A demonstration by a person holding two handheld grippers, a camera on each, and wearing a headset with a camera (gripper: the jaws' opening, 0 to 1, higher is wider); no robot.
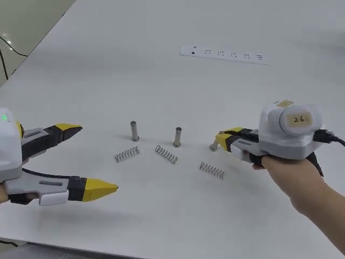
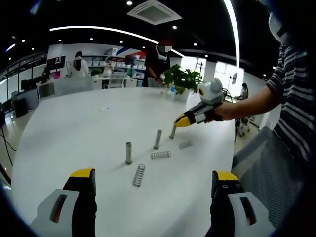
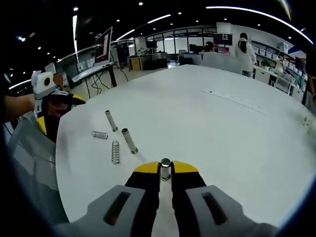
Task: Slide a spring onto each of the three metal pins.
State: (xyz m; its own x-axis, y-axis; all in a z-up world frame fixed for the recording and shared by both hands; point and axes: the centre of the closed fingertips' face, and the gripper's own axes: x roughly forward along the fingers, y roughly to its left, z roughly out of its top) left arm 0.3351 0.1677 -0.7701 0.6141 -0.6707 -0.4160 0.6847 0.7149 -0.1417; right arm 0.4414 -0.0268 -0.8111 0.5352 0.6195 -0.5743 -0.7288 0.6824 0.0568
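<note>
White workbench under the head view, bare apart from a power strip near the far edge. Three pins counted: first pin and second pin upright and apart, third pin pinched at the tip of the right gripper, likely to steady it for threading. Three springs as well, all lying flat just in front of the pins: first spring, second spring, third spring. None on a pin yet. Left gripper off at the near side, jaws spread wide and holding nothing, probably readied to fetch a spring.

From the left gripper view: wide, empty jaws low in frame, three pins and three springs ahead on the table, right gripper's tip at the farthest pin.

From the right gripper view: jaws closed tight around the third pin, round top poking up between them. Contact of its foot with the table impossible to tell. Two springs visible beside the two standing pins.
</note>
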